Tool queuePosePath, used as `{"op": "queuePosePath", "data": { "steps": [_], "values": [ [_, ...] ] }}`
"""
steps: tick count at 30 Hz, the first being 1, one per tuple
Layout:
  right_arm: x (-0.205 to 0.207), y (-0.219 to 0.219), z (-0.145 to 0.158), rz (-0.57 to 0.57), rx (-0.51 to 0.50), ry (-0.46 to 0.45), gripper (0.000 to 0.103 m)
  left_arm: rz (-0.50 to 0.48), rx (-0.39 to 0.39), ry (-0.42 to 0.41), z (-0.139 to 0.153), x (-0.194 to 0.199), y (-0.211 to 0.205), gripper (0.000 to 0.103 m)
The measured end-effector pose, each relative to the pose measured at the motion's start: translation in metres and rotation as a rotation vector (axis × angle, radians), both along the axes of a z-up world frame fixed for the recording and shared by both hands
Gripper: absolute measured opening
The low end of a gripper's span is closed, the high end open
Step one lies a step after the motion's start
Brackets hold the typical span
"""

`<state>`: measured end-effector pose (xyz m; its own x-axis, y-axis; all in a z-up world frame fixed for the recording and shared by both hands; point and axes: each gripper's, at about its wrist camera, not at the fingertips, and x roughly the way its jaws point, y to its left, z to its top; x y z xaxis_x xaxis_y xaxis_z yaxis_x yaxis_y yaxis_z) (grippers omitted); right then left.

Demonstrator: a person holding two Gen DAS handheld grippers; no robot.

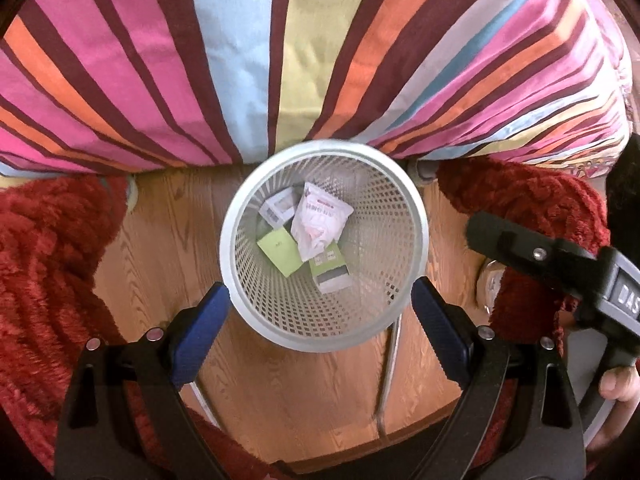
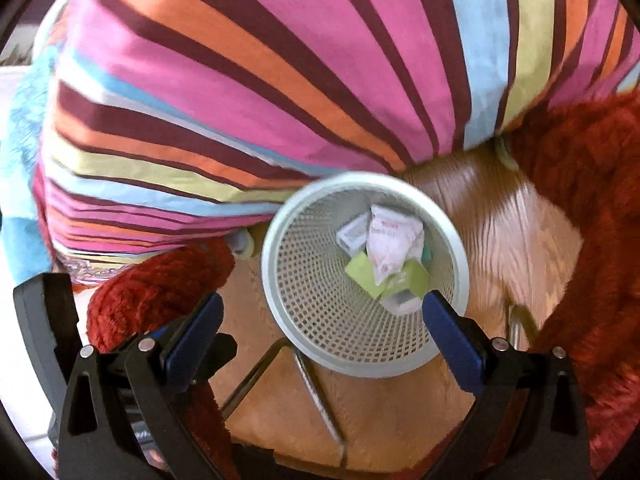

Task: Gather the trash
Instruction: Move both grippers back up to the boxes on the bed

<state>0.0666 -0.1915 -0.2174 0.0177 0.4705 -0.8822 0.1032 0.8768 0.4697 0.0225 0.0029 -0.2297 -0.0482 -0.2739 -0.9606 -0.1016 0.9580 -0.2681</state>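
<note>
White mesh wastebasket (image 1: 325, 322) stands on the wooden floor (image 1: 168, 248), right against the edge of a bed with a striped cover (image 1: 248, 60). Inside it, at the bottom: a crumpled white packet (image 1: 320, 222) on top, a lime-green card (image 1: 280, 257), a small white box (image 1: 276, 210), and a green-and-white box (image 1: 330, 272). All the trash sits in the basket, none on the floor that I can see.

Left gripper (image 1: 322, 306) hangs over the basket, pointing steeply down, fingers (image 1: 202, 328) spread wide, nothing between them but the basket rim below. Right gripper (image 2: 322, 314) same story: fingers (image 2: 450, 330) spread wide apart, empty, over the basket's near rim. Right-wrist view is blurry.

Red fluffy rug (image 1: 44, 264) on both sides of the floor patch. Thin metal legs (image 1: 390, 360) run across the floor beneath the basket side. A bare hand (image 1: 618, 386) grips the right gripper's handle at the edge of the left-wrist view.
</note>
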Motion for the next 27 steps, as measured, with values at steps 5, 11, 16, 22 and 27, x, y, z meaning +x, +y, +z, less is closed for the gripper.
{"op": "queuePosePath", "data": {
  "steps": [5, 11, 16, 22, 27],
  "values": [
    [0.003, -0.007, 0.034, 0.01, -0.005, -0.135, 0.095, -0.017, 0.011, -0.07, 0.025, 0.0, 0.003, 0.09],
    [0.013, -0.015, 0.077, 0.007, -0.007, -0.32, 0.095, 0.014, 0.042, -0.187, 0.062, 0.003, 0.018, 0.09],
    [0.034, -0.021, 0.117, 0.0, -0.074, -0.525, 0.095, 0.109, 0.103, -0.312, 0.1, 0.018, 0.041, 0.09],
    [0.066, -0.022, 0.143, 0.015, -0.099, -0.65, 0.095, 0.203, 0.108, -0.429, 0.135, 0.054, 0.058, 0.09],
    [0.092, -0.016, 0.154, 0.027, -0.124, -0.71, 0.095, 0.235, 0.118, -0.493, 0.16, 0.092, 0.056, 0.09]
  ]
}}
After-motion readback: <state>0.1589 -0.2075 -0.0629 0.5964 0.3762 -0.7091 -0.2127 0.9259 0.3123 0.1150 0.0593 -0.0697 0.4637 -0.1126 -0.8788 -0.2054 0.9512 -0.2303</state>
